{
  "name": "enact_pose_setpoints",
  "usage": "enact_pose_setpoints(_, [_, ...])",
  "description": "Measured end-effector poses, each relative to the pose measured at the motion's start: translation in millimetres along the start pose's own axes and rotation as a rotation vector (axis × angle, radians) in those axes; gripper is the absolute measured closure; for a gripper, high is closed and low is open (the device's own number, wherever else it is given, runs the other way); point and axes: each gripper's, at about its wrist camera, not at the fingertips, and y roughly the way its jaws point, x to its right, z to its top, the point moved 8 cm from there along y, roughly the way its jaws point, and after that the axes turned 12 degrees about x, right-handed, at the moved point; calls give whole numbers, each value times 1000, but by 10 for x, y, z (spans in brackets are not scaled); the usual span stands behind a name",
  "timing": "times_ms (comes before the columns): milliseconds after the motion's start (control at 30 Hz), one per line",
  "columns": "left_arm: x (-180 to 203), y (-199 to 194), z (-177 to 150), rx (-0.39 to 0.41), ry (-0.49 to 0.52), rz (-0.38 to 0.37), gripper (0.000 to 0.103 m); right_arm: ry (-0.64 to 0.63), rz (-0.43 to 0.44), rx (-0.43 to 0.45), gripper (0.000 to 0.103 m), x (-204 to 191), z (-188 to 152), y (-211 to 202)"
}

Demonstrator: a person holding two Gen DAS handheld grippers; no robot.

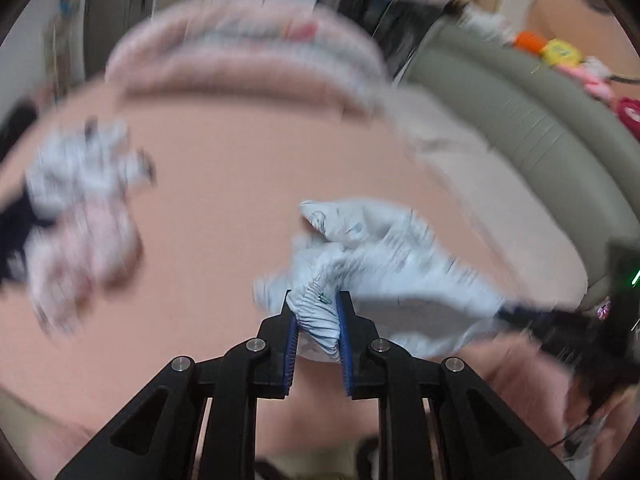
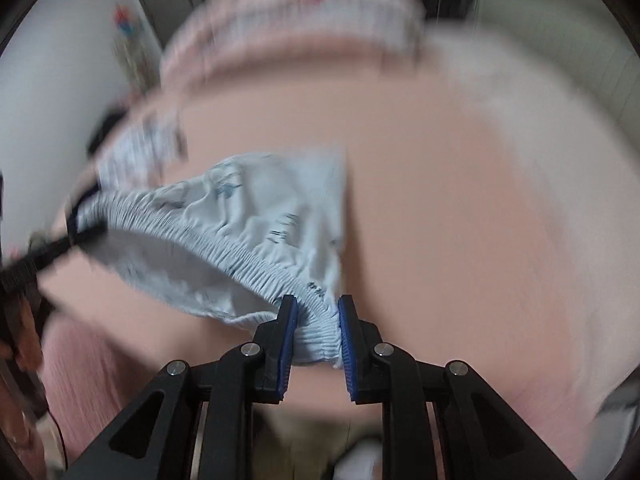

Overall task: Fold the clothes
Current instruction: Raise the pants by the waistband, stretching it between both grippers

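A pair of light blue shorts (image 1: pixel 384 256) with a gathered elastic waistband hangs above the pink bed. My left gripper (image 1: pixel 317 300) is shut on one end of the waistband. My right gripper (image 2: pixel 318 304) is shut on the other end of the waistband, and the shorts (image 2: pixel 256 216) stretch away to the left toward the other gripper (image 2: pixel 52 240), seen as a dark shape. Both views are blurred by motion.
The pink bed sheet (image 1: pixel 240 184) fills both views. A heap of white, pink and dark clothes (image 1: pixel 80 208) lies at the left. Striped pink pillows (image 1: pixel 248 48) sit at the far end. A grey padded headboard (image 1: pixel 520 112) runs along the right.
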Motion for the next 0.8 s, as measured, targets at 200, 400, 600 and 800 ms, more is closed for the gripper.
enact_pose_setpoints(200, [53, 55, -192, -28, 23, -25, 88, -58, 6, -77, 82, -54, -371, 168])
enact_pose_setpoints(400, [39, 17, -225, -5, 1, -60, 88, -191, 66, -25, 64, -322, -219, -92])
enact_pose_setpoints(600, [107, 13, -214, 5, 26, -83, 88, -336, 45, 15, 48, -595, -103, 15])
enact_pose_setpoints(800, [211, -18, -189, 2, 52, -94, 88, -502, 18, -77, 48, -905, -288, 581])
